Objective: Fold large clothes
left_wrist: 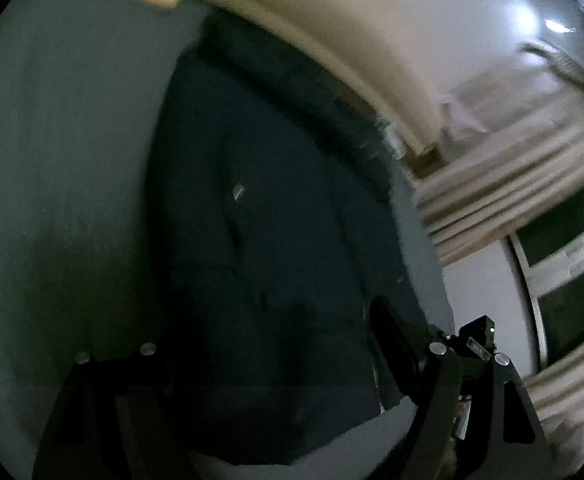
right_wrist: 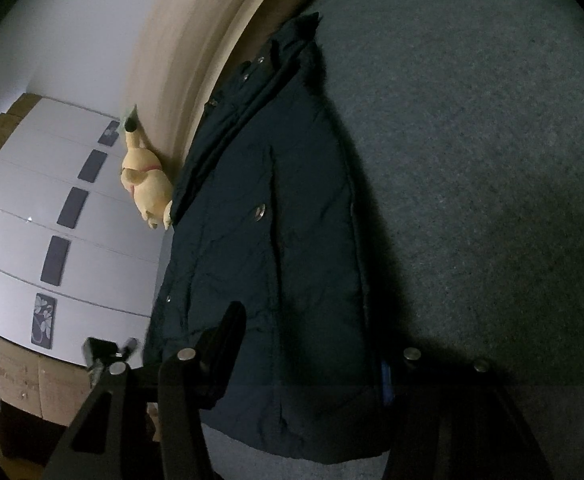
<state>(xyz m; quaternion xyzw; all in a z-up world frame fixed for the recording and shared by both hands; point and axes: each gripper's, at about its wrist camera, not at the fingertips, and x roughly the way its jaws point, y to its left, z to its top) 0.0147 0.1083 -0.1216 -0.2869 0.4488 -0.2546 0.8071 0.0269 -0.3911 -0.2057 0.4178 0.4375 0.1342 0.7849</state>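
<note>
One dark padded jacket (right_wrist: 268, 216), one yellow plush toy (right_wrist: 148, 180), one grey bed cover (right_wrist: 471, 160), two tools.

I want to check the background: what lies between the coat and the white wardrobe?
In the right wrist view, a yellow plush toy sits between the coat and the wardrobe, against the beige headboard.

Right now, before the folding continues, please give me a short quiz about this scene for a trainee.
1. True or false: the dark jacket lies on the grey surface.
2. What sits beside the beige headboard? A: a yellow plush toy. B: a red ball. C: a blue car.
3. Fill in: the wardrobe doors are mostly ___.
Key: 1 true; 2 A; 3 white.
</note>
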